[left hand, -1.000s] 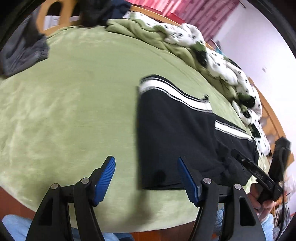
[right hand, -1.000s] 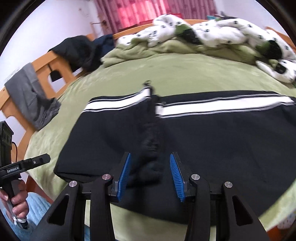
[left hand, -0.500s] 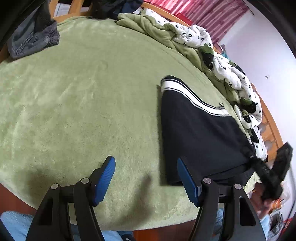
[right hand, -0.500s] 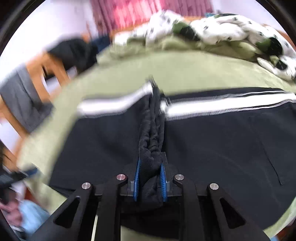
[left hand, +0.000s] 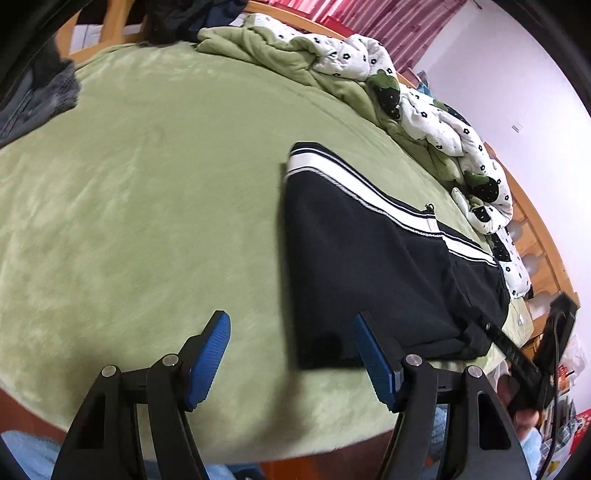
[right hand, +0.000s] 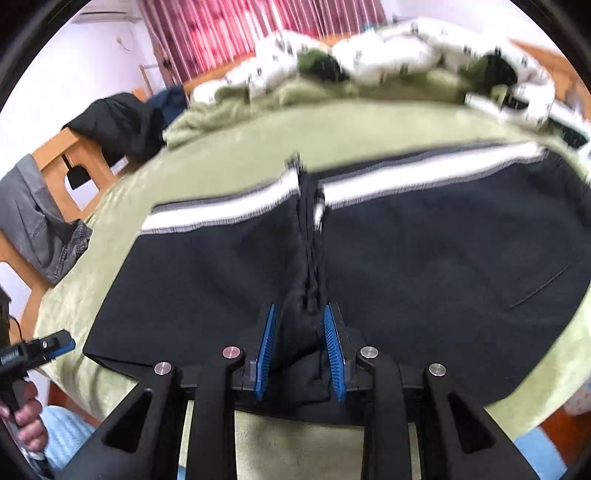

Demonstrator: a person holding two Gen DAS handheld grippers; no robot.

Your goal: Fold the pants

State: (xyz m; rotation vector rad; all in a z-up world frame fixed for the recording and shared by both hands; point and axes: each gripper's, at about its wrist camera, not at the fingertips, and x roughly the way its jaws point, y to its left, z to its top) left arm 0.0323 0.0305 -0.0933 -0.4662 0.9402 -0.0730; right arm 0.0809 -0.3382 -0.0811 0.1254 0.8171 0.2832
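A home bedroom: green-covered bed [left hand: 147, 184], rumpled quilt [left hand: 424, 110] at its far edge, red curtains [right hand: 229, 33] beyond.

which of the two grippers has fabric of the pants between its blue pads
The right gripper: a bunched ridge of the black pants sits between its pads. The left gripper stands wide open over bare green blanket.
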